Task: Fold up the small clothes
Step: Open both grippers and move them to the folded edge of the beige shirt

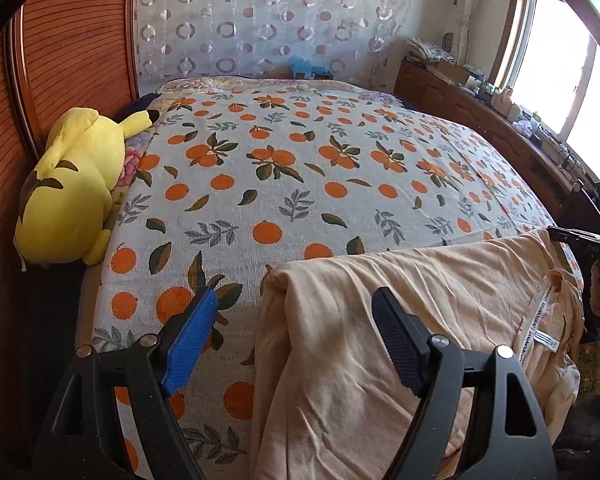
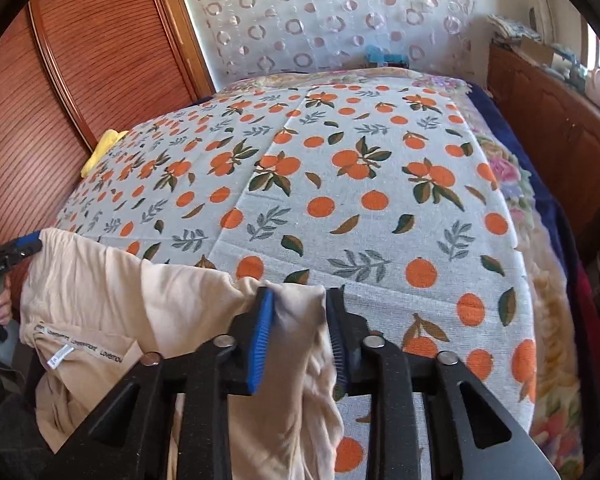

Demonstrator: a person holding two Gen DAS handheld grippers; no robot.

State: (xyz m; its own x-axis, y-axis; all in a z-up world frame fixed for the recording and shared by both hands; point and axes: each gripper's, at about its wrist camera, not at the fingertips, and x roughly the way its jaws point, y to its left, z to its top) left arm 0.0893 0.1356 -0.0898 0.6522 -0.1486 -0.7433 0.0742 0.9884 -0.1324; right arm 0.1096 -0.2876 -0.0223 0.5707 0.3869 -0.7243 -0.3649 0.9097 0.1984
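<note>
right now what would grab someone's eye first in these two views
First, the bedspread printed with oranges and leaves, filling the middle of both views. Next, the yellow plush toy lying at the bed's left edge against the wooden panel. In front, a peach garment hangs over the near edge, its corner pinched in the right hand-held gripper, while the left hand-held gripper is open.
</note>
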